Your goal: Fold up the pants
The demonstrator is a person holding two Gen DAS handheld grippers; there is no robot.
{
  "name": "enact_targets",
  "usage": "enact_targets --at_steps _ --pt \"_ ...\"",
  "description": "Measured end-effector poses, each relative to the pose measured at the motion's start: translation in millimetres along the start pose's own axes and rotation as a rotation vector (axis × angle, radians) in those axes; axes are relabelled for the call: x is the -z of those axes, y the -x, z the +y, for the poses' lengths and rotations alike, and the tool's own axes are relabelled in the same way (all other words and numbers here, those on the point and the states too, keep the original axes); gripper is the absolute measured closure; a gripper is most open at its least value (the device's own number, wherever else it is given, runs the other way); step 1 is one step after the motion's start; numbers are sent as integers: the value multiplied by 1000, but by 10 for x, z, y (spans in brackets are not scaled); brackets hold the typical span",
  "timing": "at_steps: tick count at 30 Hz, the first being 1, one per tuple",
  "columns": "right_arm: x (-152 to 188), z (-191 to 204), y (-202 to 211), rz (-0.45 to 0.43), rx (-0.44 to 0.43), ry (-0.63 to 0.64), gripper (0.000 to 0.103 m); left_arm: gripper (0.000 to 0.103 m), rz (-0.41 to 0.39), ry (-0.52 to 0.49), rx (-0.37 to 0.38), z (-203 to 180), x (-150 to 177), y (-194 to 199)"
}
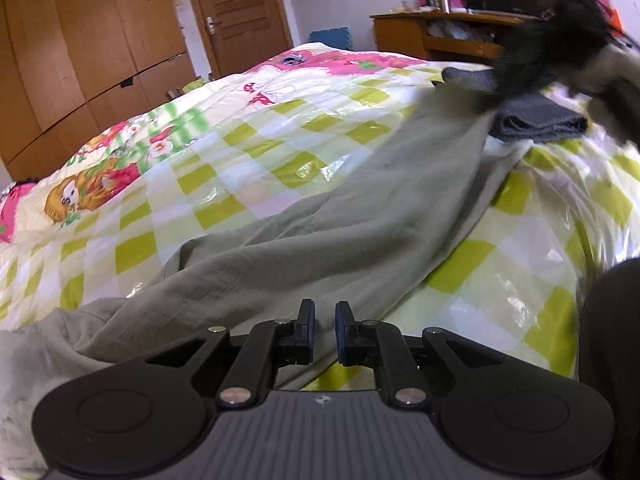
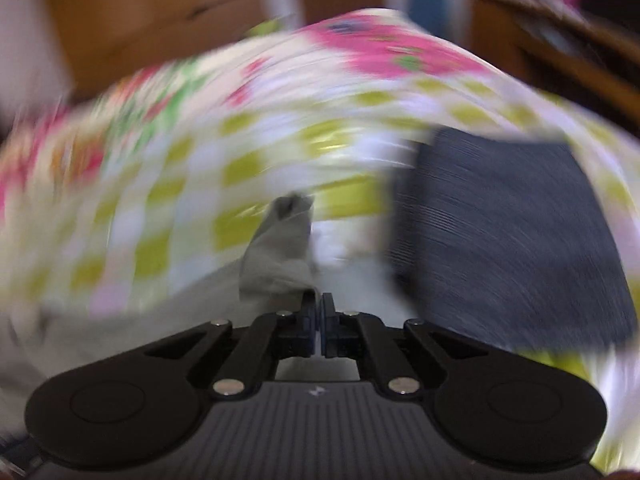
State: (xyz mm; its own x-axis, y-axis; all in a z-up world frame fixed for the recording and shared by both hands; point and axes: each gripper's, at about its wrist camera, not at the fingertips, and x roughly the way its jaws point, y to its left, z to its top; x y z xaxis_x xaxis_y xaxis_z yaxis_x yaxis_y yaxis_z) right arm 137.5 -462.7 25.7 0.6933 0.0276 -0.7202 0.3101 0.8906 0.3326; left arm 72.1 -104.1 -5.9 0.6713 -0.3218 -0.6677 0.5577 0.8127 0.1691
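Observation:
Grey-green pants (image 1: 360, 216) lie stretched across the bed from the lower left to the upper right. My left gripper (image 1: 324, 322) hovers over their near part. A narrow gap shows between its blue pads and nothing is pinched there, so it is open. The right wrist view is heavily blurred. In it my right gripper (image 2: 320, 318) is shut on a bunched end of the pants (image 2: 280, 256), which sticks up from the pads. In the left wrist view the far end of the pants rises toward a blurred dark shape (image 1: 556, 40) at the top right.
The bed carries a green-checked quilt (image 1: 248, 168) with pink cartoon prints. A folded dark grey garment (image 1: 540, 116) (image 2: 508, 232) lies beside the pants' far end. A wooden wardrobe (image 1: 80, 60), a door (image 1: 240, 12) and a cluttered desk (image 1: 436, 32) stand behind.

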Motion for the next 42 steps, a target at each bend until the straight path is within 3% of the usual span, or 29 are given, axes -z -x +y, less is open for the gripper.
enact_targets --at_steps 5,12,14,16,19,20,21,23,27,28,30,31,33,35,38,42 --pt "264 -568 -107 78 -12 -212 101 75 36 6 -1 -33 61 -9" --pt "341 -660 -133 18 -80 -314 83 75 67 -23 -35 -52 101 20" --pt "325 -654 -118 4 -73 -308 77 75 68 -14 -48 -22 117 40" --pt "310 -589 -142 -26 -89 -281 78 75 72 2 -58 22 135 60" --pt "212 -470 -192 -14 -76 -224 96 75 72 10 -92 109 162 86" --pt "185 -475 -149 -38 -81 -231 96 75 68 15 -108 151 167 107" --pt "149 -499 -101 -62 -59 -238 96 75 62 27 -120 212 173 136" --pt "126 -522 -32 -54 26 -207 84 74 63 39 -128 331 201 197" --pt "261 -223 331 -91 146 -26 83 74 54 2 -170 588 284 334" --pt "285 -45 432 -106 120 43 83 73 49 2 -178 668 292 361" --pt "291 426 456 -82 -25 165 70 68 36 16 -191 859 293 408" --pt "277 649 375 -36 -130 196 58 64 26 23 -204 955 294 432" --pt "297 1163 62 106 -368 232 58 62 6 39 -259 1164 323 483" --pt "367 1698 -352 245 -526 243 58 62 -1 72 -312 1398 378 520" --pt "532 2383 -882 362 -609 325 58 62 17 105 -378 1710 473 460" --pt "782 2856 -1180 543 -662 419 58 62 31 142 -363 1993 546 310"
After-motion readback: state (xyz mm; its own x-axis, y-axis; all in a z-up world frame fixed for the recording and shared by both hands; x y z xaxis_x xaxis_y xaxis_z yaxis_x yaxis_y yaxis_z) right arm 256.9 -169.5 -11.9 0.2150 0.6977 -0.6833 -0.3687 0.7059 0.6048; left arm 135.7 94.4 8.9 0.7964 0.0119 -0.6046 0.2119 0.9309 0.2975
